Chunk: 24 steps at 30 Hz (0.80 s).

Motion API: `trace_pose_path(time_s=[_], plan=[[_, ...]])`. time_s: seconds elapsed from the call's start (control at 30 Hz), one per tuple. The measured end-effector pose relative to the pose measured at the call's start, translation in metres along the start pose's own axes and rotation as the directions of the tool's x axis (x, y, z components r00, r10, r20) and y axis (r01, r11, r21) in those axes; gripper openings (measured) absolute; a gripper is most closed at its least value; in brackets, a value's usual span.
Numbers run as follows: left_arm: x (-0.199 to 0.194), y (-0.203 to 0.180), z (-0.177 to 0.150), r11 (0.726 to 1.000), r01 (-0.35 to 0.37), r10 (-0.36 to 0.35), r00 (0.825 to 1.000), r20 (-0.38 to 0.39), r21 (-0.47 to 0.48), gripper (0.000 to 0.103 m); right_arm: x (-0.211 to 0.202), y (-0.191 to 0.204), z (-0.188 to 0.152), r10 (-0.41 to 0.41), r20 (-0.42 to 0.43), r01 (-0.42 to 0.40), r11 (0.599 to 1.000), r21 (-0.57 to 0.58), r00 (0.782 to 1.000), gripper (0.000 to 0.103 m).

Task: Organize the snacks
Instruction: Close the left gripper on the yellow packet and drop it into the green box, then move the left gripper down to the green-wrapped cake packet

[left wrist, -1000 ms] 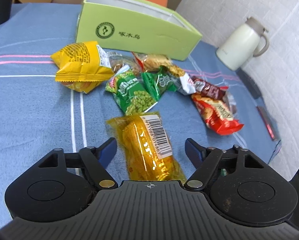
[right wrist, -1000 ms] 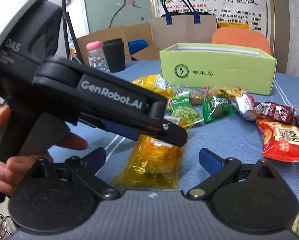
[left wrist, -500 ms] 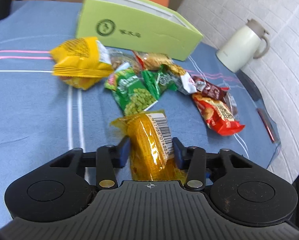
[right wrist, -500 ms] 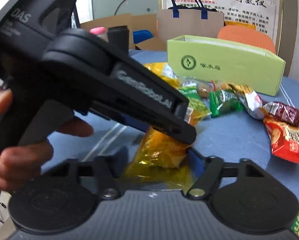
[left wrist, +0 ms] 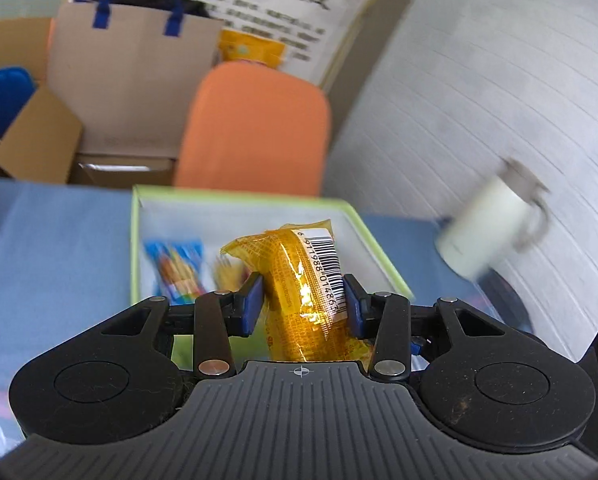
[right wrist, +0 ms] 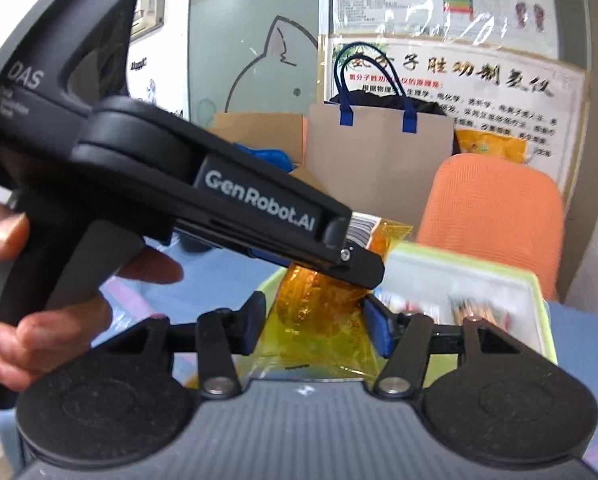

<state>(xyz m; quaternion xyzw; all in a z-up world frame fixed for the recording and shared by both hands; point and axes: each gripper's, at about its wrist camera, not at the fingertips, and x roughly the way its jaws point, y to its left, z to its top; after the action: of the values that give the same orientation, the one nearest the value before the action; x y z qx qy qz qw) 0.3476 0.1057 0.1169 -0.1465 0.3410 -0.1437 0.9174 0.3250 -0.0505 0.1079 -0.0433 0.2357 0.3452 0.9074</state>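
— Two grippers on one yellow snack packet (left wrist: 299, 300), and we hold it in the air in front of the green box (left wrist: 383, 258). Our left gripper (left wrist: 303, 308) has its blue pads pressed on both sides of the packet's middle, jaws narrowed to the packet's width. Our right gripper (right wrist: 315, 326) clamps the lower, crinkled end of the packet (right wrist: 319, 320), jaws a bit wider.

— How do we finish this well?

— We judge it best to carry the packet over the rim, lower it into the bare part of the box, and loosen both grips together so it doesn't swing or tear.

— And the count?

— One packet held. Inside the box we make out one blue packet (left wrist: 177, 266) and something yellowish beside it, too blurred to name. One white jug (left wrist: 487, 236) stands on the blue tablecloth (left wrist: 55, 240), one orange chair (left wrist: 255, 128) behind.
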Motion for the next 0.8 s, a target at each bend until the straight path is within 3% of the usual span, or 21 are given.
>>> trace_pose_path(time_s=[0.17, 0.2, 0.3, 0.37, 0.53, 0.63, 0.8], plan=[[0.052, 0.026, 0.032, 0.996, -0.087, 0.086, 0.995, -0.043, -0.023, 0.022, 0.067, -0.027, 0.020, 0.038, -0.076, -0.037, 0.999, 0.015, 0.996, 0.063], [0.060, 0.033, 0.031, 0.994, -0.109, 0.107, 0.993, -0.046, -0.024, 0.025, 0.077, -0.030, 0.019, 0.038, -0.091, -0.036, 0.999, 0.020, 0.995, 0.064], [0.071, 0.048, 0.025, 0.975, -0.220, 0.220, 0.975, -0.015, -0.018, 0.046, 0.087, -0.043, 0.015, 0.016, -0.094, -0.012, 0.999, 0.051, 0.995, 0.069], [0.060, 0.052, 0.020, 0.970, -0.243, 0.244, 0.969, 0.036, -0.014, 0.048, 0.073, -0.048, 0.011, 0.025, -0.060, -0.020, 0.997, 0.080, 0.998, 0.070], [0.012, 0.042, 0.004, 0.983, -0.176, 0.180, 0.979, 0.100, -0.043, 0.059, 0.007, -0.050, 0.011, -0.010, 0.058, 0.005, 0.996, 0.090, 0.998, 0.078], [-0.018, 0.023, -0.016, 0.993, -0.113, 0.115, 0.987, 0.111, -0.023, 0.066, -0.046, -0.040, -0.002, -0.039, 0.116, 0.030, 0.997, 0.077, 0.992, 0.095], [-0.052, -0.016, -0.075, 0.999, -0.017, 0.014, 0.997, 0.078, 0.033, 0.071, -0.124, -0.015, -0.060, -0.101, 0.113, 0.091, 0.992, 0.087, 0.988, 0.093]])
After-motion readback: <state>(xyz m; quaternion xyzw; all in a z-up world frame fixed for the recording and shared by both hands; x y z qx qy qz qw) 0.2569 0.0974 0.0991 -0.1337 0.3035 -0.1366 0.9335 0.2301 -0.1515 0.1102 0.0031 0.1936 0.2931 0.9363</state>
